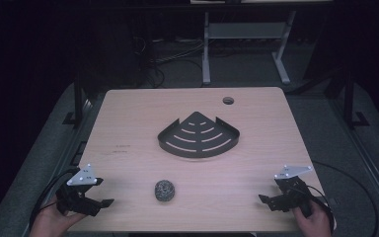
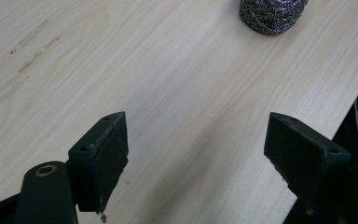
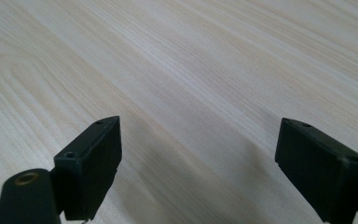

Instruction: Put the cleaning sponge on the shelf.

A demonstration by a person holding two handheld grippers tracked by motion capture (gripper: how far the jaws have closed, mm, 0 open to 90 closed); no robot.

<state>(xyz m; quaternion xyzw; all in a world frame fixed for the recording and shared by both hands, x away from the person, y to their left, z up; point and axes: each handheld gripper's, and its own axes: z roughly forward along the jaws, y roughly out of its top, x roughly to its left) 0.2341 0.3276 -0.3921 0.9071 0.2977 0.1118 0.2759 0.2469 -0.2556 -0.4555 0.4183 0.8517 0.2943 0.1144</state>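
A grey steel-wool scouring ball [image 1: 165, 190] lies near the front middle of the wooden table [image 1: 128, 118]. Behind it sits a dark, fan-shaped slotted corner shelf [image 1: 198, 136]. At the front left corner my left gripper [image 1: 104, 202] rests in a hand, open, with nothing between its jaws. In the left gripper view the scouring ball [image 2: 272, 15] lies ahead, beyond the open left gripper [image 2: 196, 144]. My right gripper [image 1: 265, 199] sits at the front right corner in the other hand. The right gripper view has the right gripper [image 3: 198, 149] wide apart over bare wood.
A round cable hole [image 1: 228, 100] pierces the table's far right part. Cables trail off both grippers over the table's sides. A white desk frame [image 1: 246, 44] stands on the floor beyond the table. The table's front edge [image 2: 335, 130] runs close to the left gripper.
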